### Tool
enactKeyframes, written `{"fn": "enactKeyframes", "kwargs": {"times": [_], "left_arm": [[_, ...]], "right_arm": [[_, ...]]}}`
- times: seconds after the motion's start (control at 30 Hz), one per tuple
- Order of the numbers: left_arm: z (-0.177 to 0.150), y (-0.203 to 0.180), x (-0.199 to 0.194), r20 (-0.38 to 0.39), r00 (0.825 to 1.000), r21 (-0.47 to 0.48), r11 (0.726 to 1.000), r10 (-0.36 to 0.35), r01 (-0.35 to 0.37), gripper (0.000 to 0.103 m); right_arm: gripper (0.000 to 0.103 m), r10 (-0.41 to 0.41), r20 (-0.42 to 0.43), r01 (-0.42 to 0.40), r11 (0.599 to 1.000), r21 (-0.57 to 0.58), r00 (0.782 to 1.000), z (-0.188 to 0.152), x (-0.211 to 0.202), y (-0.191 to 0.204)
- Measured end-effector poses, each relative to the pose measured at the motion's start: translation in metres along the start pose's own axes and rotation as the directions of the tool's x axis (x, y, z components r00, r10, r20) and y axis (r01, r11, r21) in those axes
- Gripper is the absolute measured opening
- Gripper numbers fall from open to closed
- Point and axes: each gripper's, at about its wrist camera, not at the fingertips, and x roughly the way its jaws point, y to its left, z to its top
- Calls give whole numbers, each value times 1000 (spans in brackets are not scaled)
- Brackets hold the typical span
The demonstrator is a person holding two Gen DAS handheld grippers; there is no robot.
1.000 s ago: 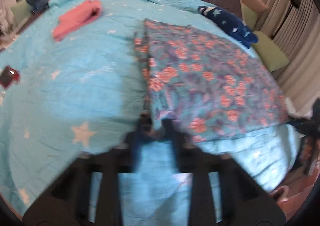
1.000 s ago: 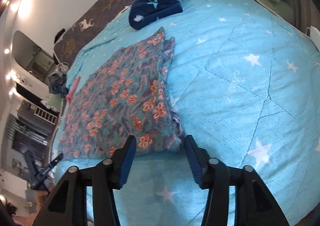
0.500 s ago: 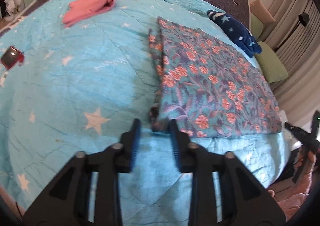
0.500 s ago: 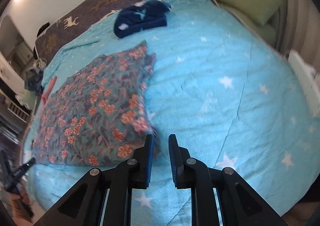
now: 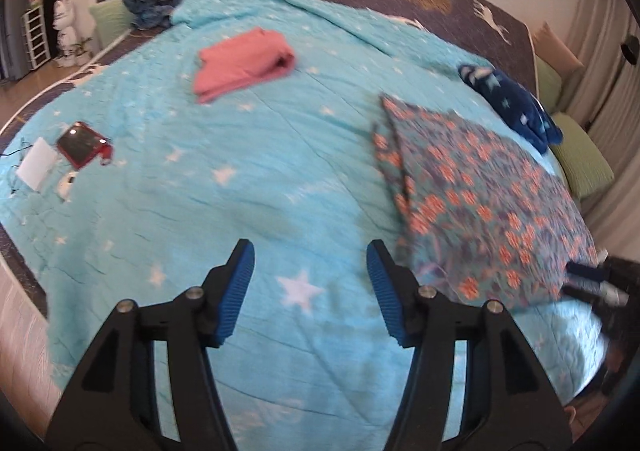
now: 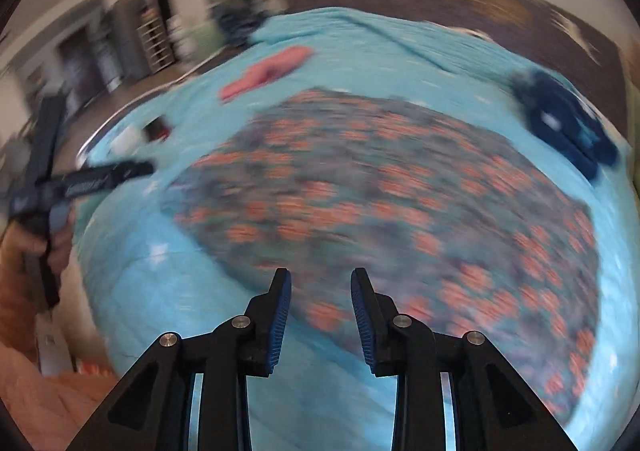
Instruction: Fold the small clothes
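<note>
A floral garment, teal with orange flowers [image 5: 484, 207], lies folded flat on the turquoise star quilt [image 5: 248, 187]. My left gripper [image 5: 310, 263] is open and empty above the quilt, left of the garment's near corner. In the blurred right wrist view the garment [image 6: 400, 203] fills the middle, and my right gripper [image 6: 320, 291] is open and empty at its near edge. The left gripper [image 6: 92, 179] shows at the left of that view, and the right gripper [image 5: 592, 279] at the right edge of the left wrist view.
A folded pink garment [image 5: 244, 65] lies far left on the quilt and a navy star-print garment [image 5: 512, 103] far right. A red phone [image 5: 80, 143], a white pad [image 5: 38, 163] and a small white item lie at the left edge. Green pillows [image 5: 584, 163] sit right.
My left gripper let go of the garment's corner, opened wide and moved left off it. My right gripper closed, reopened partway and swung round to the garment's near edge.
</note>
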Motion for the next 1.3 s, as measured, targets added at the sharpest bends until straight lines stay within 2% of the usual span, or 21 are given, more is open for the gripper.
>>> {"fn": "enactKeyframes", "kwargs": {"times": [0.07, 0.2, 0.37, 0.57, 0.7, 0.77, 0.8, 0.87, 0.9, 0.93, 0.97, 1.0, 1.07, 1.1, 1.17, 1.23, 1.27, 1.3], "left_arm": [[1, 11, -4, 20, 1000, -24, 1000, 2, -1, 64], [-3, 29, -6, 27, 1000, -60, 998, 12, -10, 64], [-6, 50, -9, 29, 1000, -105, 995, 5, -2, 64], [-5, 63, -8, 37, 999, -119, 993, -12, 16, 65], [-1, 64, -4, 36, 999, -112, 993, -27, 31, 65], [1, 65, -4, 38, 999, -107, 994, -33, 37, 65], [2, 65, -4, 39, 999, -106, 994, -36, 40, 65], [6, 65, -2, 36, 998, -107, 993, -47, 51, 65], [7, 64, -2, 35, 998, -106, 993, -53, 56, 65], [10, 61, 0, 32, 997, -100, 992, -67, 70, 65], [12, 58, 1, 29, 996, -93, 992, -80, 82, 65], [14, 55, 2, 26, 996, -86, 992, -90, 92, 65], [20, 42, 7, 18, 991, -62, 989, -133, 133, 66], [23, 35, 11, 10, 987, -52, 985, -161, 162, 66], [32, 18, 22, -15, 970, -39, 969, -244, 243, 71], [43, 0, 38, -60, 938, -45, 940, -340, 338, 72], [49, -9, 49, -88, 914, -63, 918, -396, 392, 72], [53, -14, 55, -104, 899, -80, 905, -425, 419, 73]], "right_arm": [[40, 30, -10, -31, 993, -117, 999, 7, 15, 37], [42, 25, -4, -25, 958, -286, 1000, 16, 39, 95], [54, -6, 16, 12, 938, -348, 1000, 22, 63, 126], [55, -116, 61, 131, 901, -413, 991, 22, 87, 152], [55, -196, 158, 245, 880, -408, 968, 29, 98, 164], [51, -219, 172, 271, 877, -397, 960, 33, 104, 166], [47, -215, 172, 266, 885, -382, 961, 35, 106, 165], [30, -179, 158, 224, 914, -340, 971, 41, 108, 157], [26, -164, 158, 208, 924, -320, 974, 42, 106, 154], [13, -145, 157, 186, 939, -291, 977, 44, 102, 149], [9, -145, 162, 183, 950, -252, 976, 46, 98, 142], [9, -114, 161, 146, 967, -209, 980, 48, 93, 133], [8, 2, 149, 10, 997, -76, 989, 54, 79, 106], [8, 30, 153, -26, 999, -31, 988, 55, 74, 98], [8, 96, 173, -107, 993, 55, 980, 58, 64, 79], [8, 122, 180, -140, 986, 93, 976, 60, 59, 69], [8, 124, 182, -145, 984, 103, 975, 61, 58, 66], [8, 122, 182, -143, 984, 108, 976, 61, 59, 65]]}}
